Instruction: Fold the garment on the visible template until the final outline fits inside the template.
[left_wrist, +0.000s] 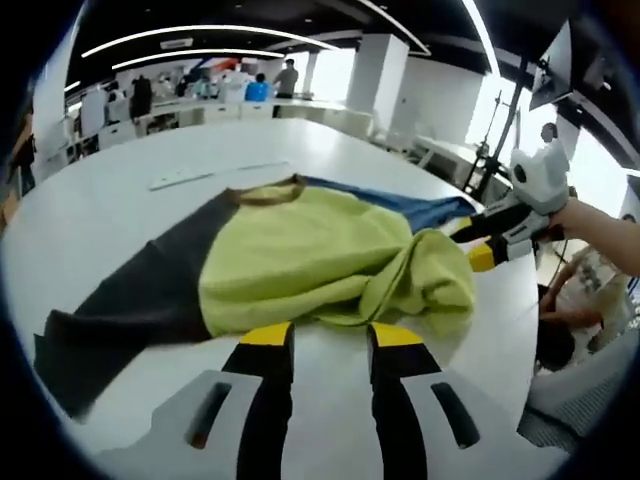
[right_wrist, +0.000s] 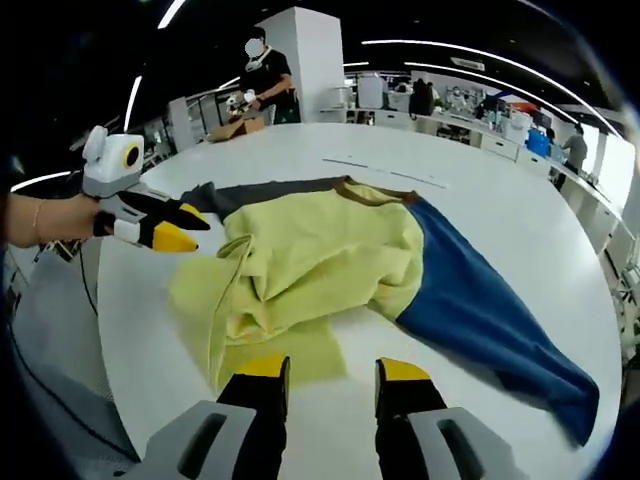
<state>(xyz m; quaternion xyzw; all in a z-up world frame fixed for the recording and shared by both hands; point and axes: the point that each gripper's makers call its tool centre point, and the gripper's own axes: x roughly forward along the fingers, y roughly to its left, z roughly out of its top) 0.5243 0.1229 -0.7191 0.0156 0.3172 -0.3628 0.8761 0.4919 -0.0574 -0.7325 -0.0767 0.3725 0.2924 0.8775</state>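
Nearest in the left gripper view, the left gripper (left_wrist: 331, 338) rises from the bottom edge with its yellow-tipped jaws spread apart and nothing between them, the tips just short of the garment's (left_wrist: 330, 262) near edge. That garment lies on a white table (left_wrist: 100, 215), a yellow-green body rumpled and partly folded over itself, with a dark grey sleeve (left_wrist: 130, 300) stretched toward the left and a blue sleeve (left_wrist: 410, 205) running off behind the body. In the right gripper view, the right gripper (right_wrist: 331, 378) likewise stands with jaws parted and empty, poised just above the near yellow-green hem of the garment (right_wrist: 320, 265); the blue sleeve (right_wrist: 480, 300) trails away to the right, and the grey sleeve (right_wrist: 260, 192) lies along the far side. The left gripper (right_wrist: 178, 232) enters that view from the left, held by a hand (right_wrist: 45, 220), its tips near the crumpled cloth; whether they touch it cannot be told. Beyond the table, a person (right_wrist: 265, 75) stands at another bench, and further people (left_wrist: 250, 85) stand along the far counters.
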